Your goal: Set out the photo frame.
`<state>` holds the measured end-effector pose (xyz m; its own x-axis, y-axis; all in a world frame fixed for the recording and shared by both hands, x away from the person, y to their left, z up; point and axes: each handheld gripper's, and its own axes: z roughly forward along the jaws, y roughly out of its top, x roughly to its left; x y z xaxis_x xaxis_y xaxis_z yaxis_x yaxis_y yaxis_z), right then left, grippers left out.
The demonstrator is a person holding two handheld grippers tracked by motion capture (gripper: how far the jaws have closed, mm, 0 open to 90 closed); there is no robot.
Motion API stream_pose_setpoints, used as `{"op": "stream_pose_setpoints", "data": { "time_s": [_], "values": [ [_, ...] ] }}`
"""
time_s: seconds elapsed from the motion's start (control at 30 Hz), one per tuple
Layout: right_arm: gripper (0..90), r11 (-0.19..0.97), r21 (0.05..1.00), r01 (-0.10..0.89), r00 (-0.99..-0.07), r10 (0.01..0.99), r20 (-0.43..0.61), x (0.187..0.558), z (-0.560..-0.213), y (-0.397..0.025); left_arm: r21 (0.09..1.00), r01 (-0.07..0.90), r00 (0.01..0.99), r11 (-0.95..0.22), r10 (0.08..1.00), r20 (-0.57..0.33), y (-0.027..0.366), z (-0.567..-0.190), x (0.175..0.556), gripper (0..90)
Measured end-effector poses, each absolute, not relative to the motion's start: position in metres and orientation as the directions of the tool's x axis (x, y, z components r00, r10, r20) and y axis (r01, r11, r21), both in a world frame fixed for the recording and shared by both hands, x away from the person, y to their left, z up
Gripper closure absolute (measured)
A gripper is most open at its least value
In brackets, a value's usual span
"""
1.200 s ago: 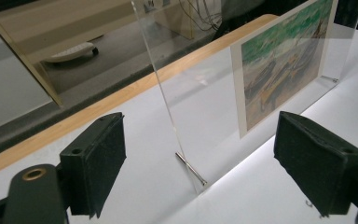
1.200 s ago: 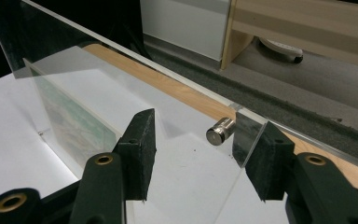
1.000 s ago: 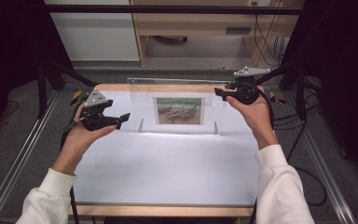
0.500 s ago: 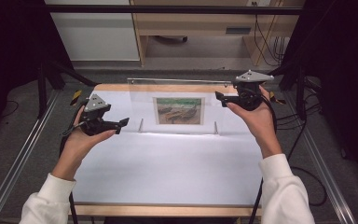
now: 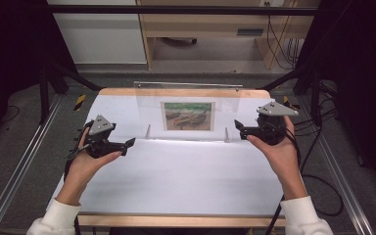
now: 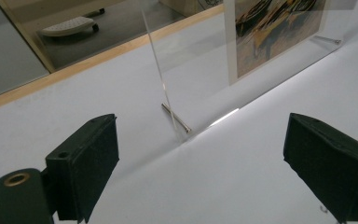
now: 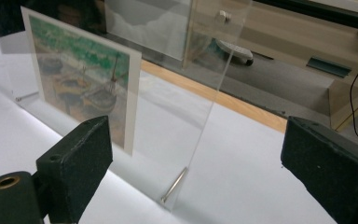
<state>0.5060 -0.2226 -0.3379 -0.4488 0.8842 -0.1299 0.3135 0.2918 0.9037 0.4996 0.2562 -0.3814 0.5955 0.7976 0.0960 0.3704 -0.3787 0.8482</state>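
Observation:
A clear acrylic frame (image 5: 186,105) stands upright across the far half of the white table, with a painted picture of boats (image 5: 187,116) in its middle. My left gripper (image 5: 129,143) hovers open near the frame's left foot, jaws pointing right. My right gripper (image 5: 238,128) hovers open by the frame's right end, jaws pointing left. In the left gripper view the left gripper (image 6: 205,163) has its jaws wide apart, facing the frame's edge and its metal foot pin (image 6: 176,117), with the picture (image 6: 275,32) beyond. In the right gripper view the right gripper (image 7: 200,172) has the frame's other edge and pin (image 7: 173,185) between its spread jaws, beside the picture (image 7: 81,79).
The white table (image 5: 186,181) has a wooden rim at front and back. Metal rails (image 5: 14,171) run along both sides of it. Cables (image 5: 318,147) trail at the right. A wooden cabinet (image 5: 210,29) stands behind the table.
Both hands have drawn the grippers back toward the person, from beside the frame's upper part down to the level of its base. Jaws stay open.

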Motion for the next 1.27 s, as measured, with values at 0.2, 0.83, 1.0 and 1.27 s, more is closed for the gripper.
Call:
{"op": "stream_pose_setpoints", "data": {
  "time_s": [0.2, 0.83, 1.0, 1.27],
  "values": [
    [9.0, 0.273, 0.908, 0.317, -0.431, 0.895, -0.119, 0.488, -0.354, -0.232, 0.85, 0.379, 0.581, -0.366, 0.809, 0.089, 0.262, -0.396, 0.492, 8.7],
    [6.7, 0.191, 0.901, 0.39, -0.357, 0.933, -0.043, 0.454, -0.423, -0.259, 0.853, 0.407, 0.489, -0.328, 0.867, 0.1, 0.292, -0.445, 0.473, 5.9],
    [6.5, 0.181, 0.891, 0.417, -0.326, 0.945, -0.039, 0.448, -0.447, -0.263, 0.864, 0.403, 0.447, -0.301, 0.889, 0.1, 0.3, -0.46, 0.465, 5.9],
    [5.9, 0.176, 0.907, 0.383, -0.256, 0.963, -0.079, 0.436, -0.463, -0.26, 0.896, 0.368, 0.423, -0.25, 0.903, 0.078, 0.308, -0.465, 0.453, 6.1]
  ]
}}
